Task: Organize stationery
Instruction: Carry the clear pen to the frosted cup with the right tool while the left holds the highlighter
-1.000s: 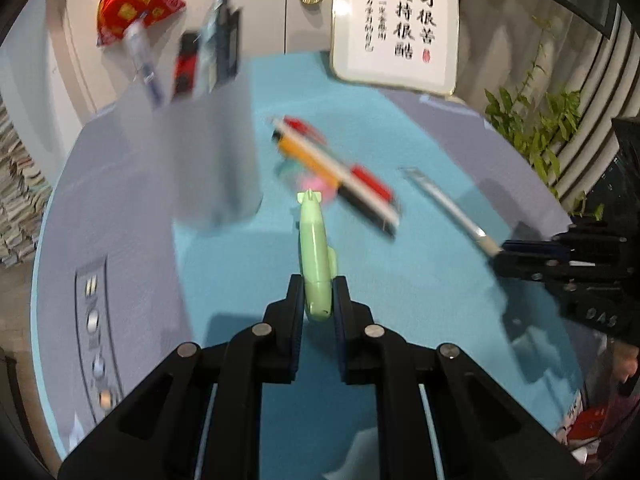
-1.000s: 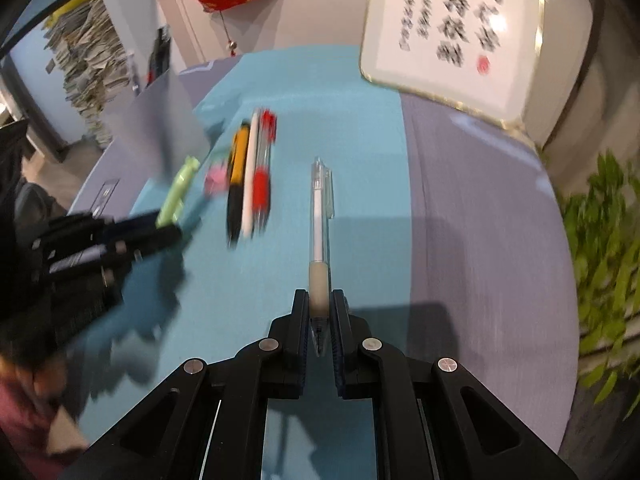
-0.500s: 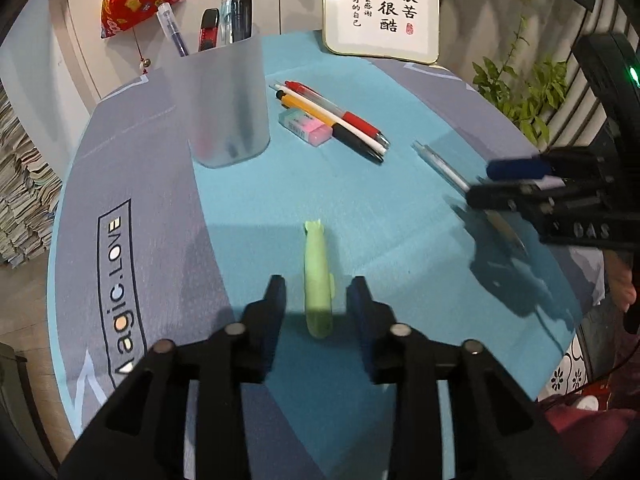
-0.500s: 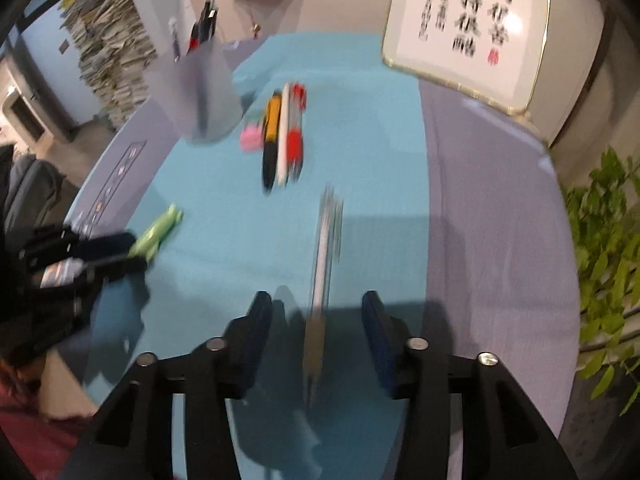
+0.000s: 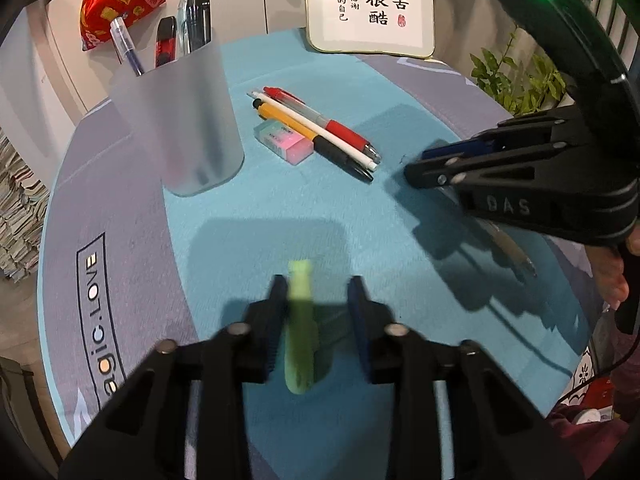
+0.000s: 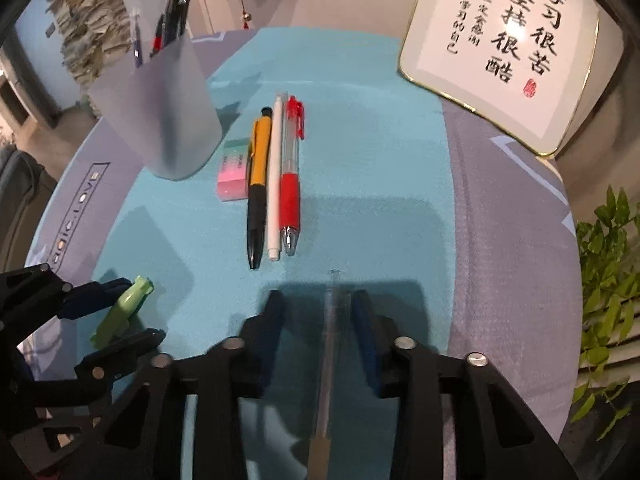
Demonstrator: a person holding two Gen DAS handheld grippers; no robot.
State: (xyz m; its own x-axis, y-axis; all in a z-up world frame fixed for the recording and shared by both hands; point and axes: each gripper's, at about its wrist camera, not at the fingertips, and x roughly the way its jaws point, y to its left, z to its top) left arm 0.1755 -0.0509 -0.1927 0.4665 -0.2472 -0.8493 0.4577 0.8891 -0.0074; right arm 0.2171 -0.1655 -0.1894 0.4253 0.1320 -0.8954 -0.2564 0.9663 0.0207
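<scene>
A pale green highlighter (image 5: 300,320) lies on the blue mat between the fingers of my left gripper (image 5: 317,282). It sits close to the left finger and the right finger is clearly apart. The jaws are closing. In the right wrist view a clear gel pen (image 6: 332,320) lies between the fingers of my right gripper (image 6: 317,295), near the right finger. Those jaws are closing too and do not press on it. A frosted pen cup (image 5: 180,120) holding several pens stands at the back left.
A red pen (image 5: 332,128), a white pen and a yellow-black pen (image 6: 256,184) lie side by side mid-mat, with a pink-green eraser (image 5: 284,142) beside them. A framed calligraphy board (image 6: 500,48) leans at the back. A plant (image 6: 604,280) stands to the right.
Both grippers, earlier shut on the green highlighter and the clear pen, have let go. Both items now lie on the mat between spread fingers, and both views have drawn back.
</scene>
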